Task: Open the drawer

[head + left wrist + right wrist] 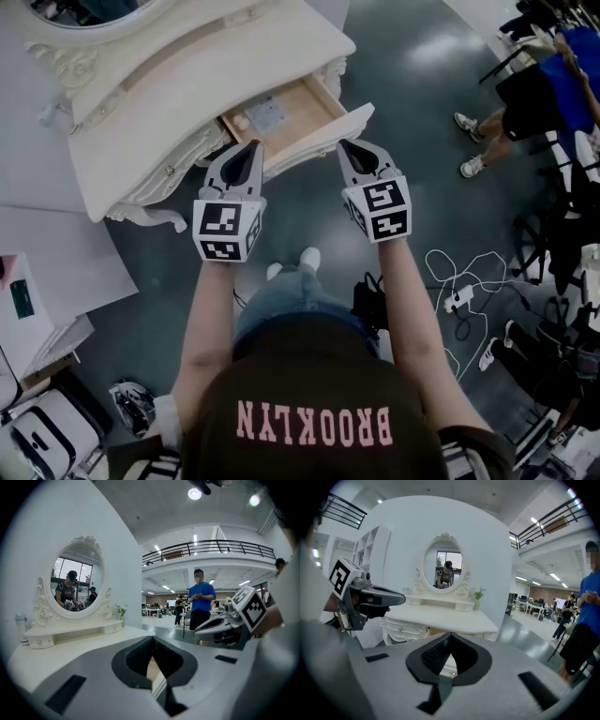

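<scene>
Drawer's home is the white carved counter, which stands against the wall with an oval mirror on its back ledge. It takes up the upper left of the head view, over a dark glossy floor.

The drawer itself sits at the counter's right end, just under the top. It is already drawn well out toward the person, with its pale wooden inside open to view and its white front nearest them. By that look the task seems done or close to done.

Both tongs hang side by side just short of the drawer front, apart from it and from each other. The left tongs are pressed together on nothing, as their own view shows, with only a sliver of wood colour visible past the tips. The right tongs are likewise pressed together and empty. Neither touches the drawer, so the grip looks given up, probably because the pull needs no more.

Below the right tips, the right gripper view shows what may be a small metal knob on the drawer front.
</scene>
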`<state>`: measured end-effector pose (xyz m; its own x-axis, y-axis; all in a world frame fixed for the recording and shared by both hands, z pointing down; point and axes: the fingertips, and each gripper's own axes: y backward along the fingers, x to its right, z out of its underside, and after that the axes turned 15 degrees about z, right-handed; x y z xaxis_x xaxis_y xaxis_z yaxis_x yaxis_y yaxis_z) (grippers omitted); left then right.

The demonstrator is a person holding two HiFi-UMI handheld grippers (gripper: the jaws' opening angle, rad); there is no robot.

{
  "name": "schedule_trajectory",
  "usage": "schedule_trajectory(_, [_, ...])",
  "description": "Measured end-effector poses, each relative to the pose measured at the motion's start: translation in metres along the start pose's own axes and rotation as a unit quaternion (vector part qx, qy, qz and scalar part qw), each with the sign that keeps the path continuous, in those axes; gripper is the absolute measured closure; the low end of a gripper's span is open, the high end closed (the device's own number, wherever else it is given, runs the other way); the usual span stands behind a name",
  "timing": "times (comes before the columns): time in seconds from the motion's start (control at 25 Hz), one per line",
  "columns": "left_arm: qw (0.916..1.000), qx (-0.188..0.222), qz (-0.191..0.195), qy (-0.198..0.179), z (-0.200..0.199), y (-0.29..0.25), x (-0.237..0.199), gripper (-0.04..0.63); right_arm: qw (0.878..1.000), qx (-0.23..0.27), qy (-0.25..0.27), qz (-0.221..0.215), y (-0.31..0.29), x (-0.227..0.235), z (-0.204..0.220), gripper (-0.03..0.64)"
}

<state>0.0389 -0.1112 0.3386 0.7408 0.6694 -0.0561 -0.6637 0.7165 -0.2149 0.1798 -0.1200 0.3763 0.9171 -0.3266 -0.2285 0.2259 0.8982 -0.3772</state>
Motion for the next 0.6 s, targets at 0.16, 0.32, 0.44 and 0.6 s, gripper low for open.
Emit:
schedule_trajectory(0.16, [0.9997,0.019,0.0,-0.013,-0.024,0.005,-0.003,0.591,0.999,0.035,0.007,0.007,0.018,-0.005,-0.029,0.621])
schedule_trajectory(0.32, [0.9989,0.036,0.003,-0.029,-0.042,0.006,-0.002,0.591,0.997,0.068,-0.011,0.025,0.033,0.001,-0.051,0.621])
schedule_trajectory(0.44, [0.9983,0.044,0.004,-0.037,-0.049,0.006,-0.001,0.591,0.995,0.092,-0.031,0.03,0.041,0.008,-0.062,0.621])
schedule_trajectory(0.6, [0.9972,0.061,0.0,-0.043,-0.064,0.012,-0.003,0.591,0.991,0.12,-0.049,0.031,0.051,0.013,-0.076,0.621])
